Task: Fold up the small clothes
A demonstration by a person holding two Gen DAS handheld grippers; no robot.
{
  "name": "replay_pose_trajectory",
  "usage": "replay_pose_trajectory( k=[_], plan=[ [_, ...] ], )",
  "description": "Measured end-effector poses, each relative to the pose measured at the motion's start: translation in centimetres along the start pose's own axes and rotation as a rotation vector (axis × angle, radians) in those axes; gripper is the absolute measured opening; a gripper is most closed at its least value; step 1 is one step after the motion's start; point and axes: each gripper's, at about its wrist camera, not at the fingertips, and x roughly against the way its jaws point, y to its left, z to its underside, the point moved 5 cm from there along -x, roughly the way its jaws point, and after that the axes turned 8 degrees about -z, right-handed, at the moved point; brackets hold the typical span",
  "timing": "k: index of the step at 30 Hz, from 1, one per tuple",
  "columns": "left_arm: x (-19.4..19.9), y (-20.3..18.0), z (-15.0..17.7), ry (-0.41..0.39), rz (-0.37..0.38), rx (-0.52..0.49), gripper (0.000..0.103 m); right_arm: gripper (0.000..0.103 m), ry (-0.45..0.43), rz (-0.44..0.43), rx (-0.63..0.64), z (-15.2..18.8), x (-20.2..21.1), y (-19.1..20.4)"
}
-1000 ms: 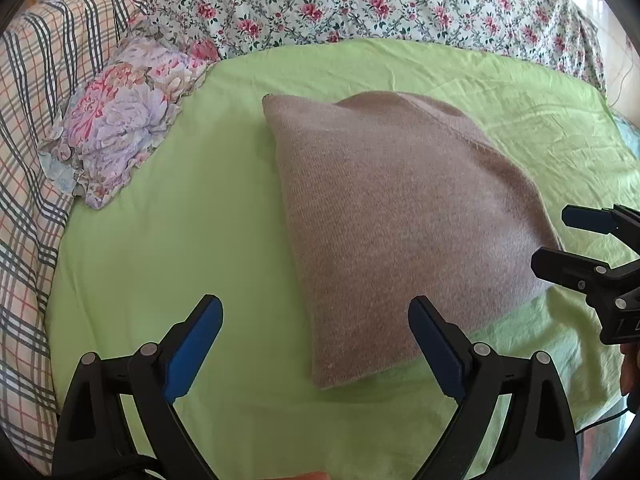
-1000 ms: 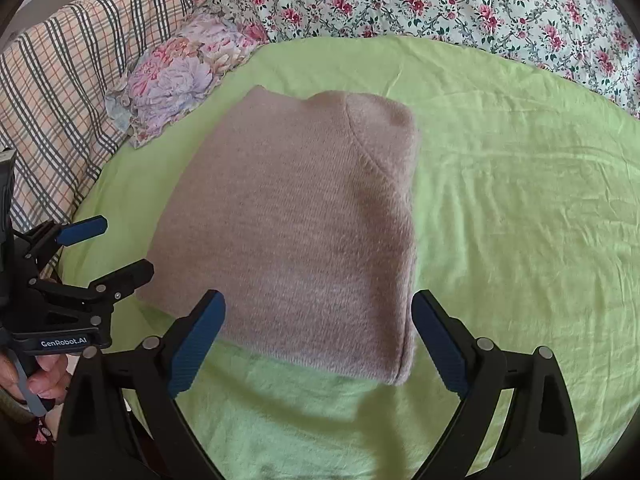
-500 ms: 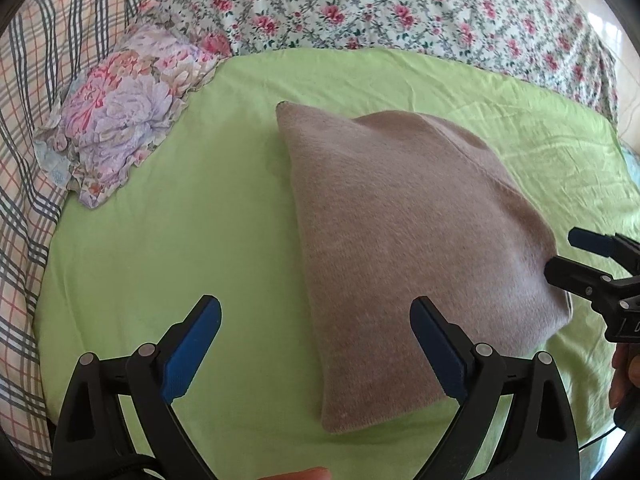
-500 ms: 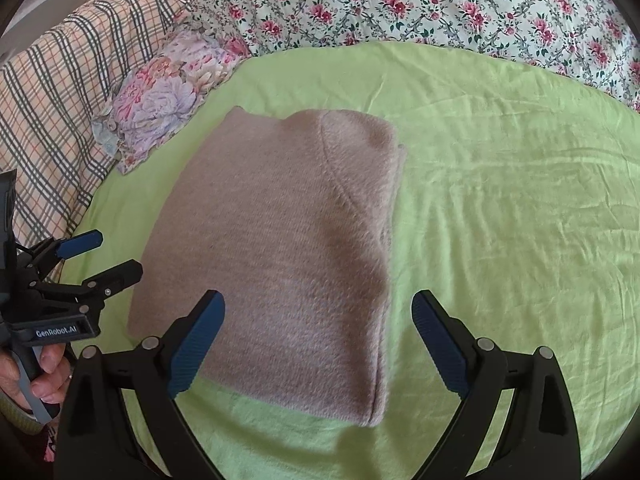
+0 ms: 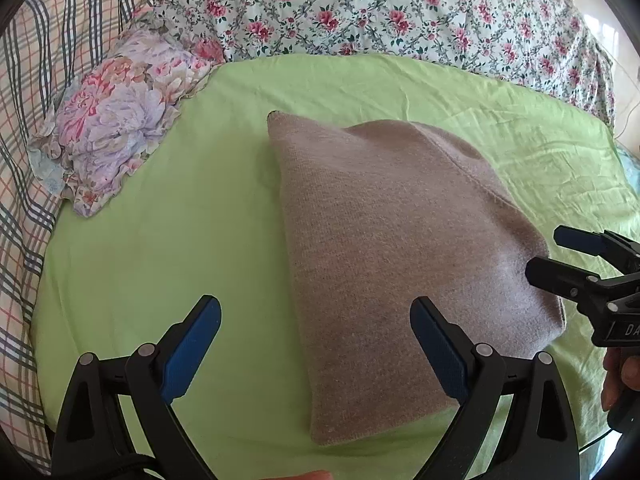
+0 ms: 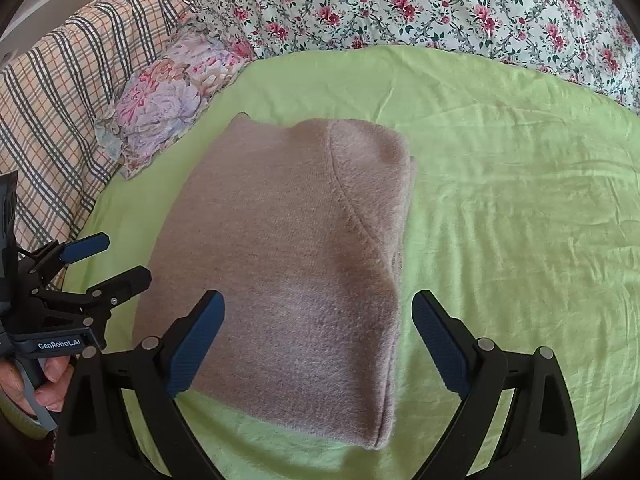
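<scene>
A folded taupe knit sweater (image 5: 400, 264) lay flat near the middle of a light green sheet (image 5: 180, 248), its raglan seam curving across the upper layer; in the right wrist view the same sweater (image 6: 288, 264) showed stacked folded edges along its near right side, resting on the green sheet (image 6: 512, 208). The left gripper (image 5: 316, 344) hovered above the sheet with its blue-padded fingers spread wide apart, gripping nothing, the sweater's near left corner lying between and below them; the right gripper (image 6: 318, 344) stood likewise with fingers wide apart and empty, over the sweater's near edge. Each tool appeared in the other's camera: the right gripper (image 5: 560, 260) at the sweater's right edge, fingers apart, whether touching the knit could not be told; the left gripper (image 6: 104, 260) just beside the sweater's left edge, fingers also parted, with a hand (image 6: 36, 380) on its handle. A ruffled floral pillow (image 5: 116, 128) sat on the sheet's far left corner, well apart from the sweater; a plaid blanket (image 5: 24, 120) lay left of it, and a rose-print quilt (image 5: 400, 12) ran along the far side; no containers were in view.
</scene>
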Motion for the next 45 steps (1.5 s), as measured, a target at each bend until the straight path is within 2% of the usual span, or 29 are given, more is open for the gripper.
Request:
replay_pose_trajectory(
  k=[23, 45],
  plan=[
    [1.9, -1.0, 0.8, -0.036, 0.032, -0.029, 0.096, 0.095, -0.001, -0.004, 0.002, 1.1, 0.6, 0.6],
    [2.7, -1.3, 1.1, -0.051, 0.03, -0.036, 0.096, 0.095, -0.013, -0.011, 0.011, 1.2, 1.6, 1.1]
  ],
)
